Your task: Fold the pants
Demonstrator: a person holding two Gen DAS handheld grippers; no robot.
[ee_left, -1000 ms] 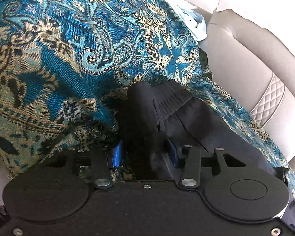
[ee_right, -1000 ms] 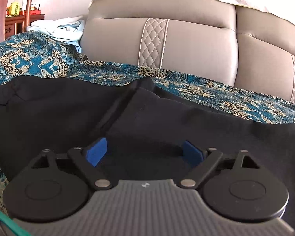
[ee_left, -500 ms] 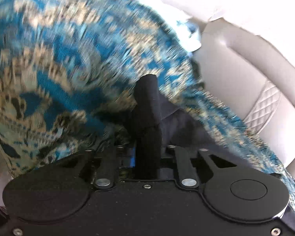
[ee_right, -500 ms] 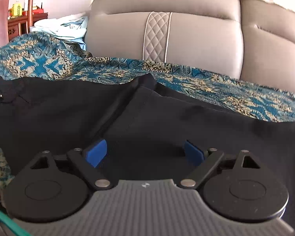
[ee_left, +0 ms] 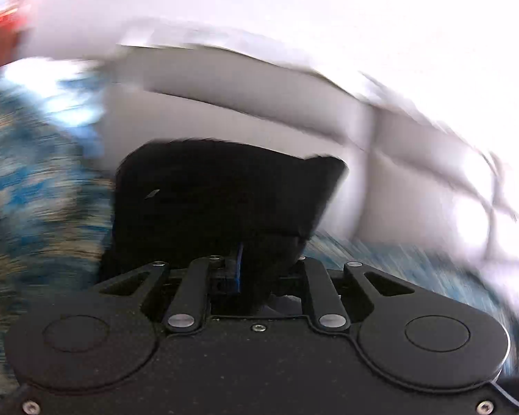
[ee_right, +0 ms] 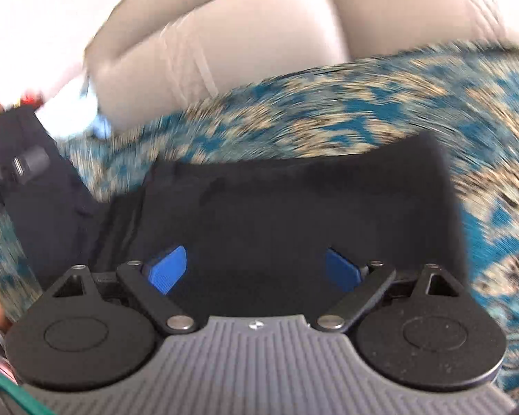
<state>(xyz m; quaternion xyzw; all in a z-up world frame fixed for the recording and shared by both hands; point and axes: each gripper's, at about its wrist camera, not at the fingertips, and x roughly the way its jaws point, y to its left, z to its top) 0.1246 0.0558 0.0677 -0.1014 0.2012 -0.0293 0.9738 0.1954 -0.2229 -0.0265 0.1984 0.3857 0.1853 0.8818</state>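
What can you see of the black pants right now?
The black pants look like soft, matte fabric with a seam line, lying partly spread on the blue-and-tan patterned cover. The left claw is shut on a bunched end, raised off the cover. The right claw is open over the flat part. Both views are motion-blurred.

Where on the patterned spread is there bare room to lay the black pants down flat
Bare blue patterned spread runs between the far edge of the black pants and the beige sofa back, and continues down their right side. The left is crowded: lifted cloth hangs there beside a white heap. Both views are blurred.
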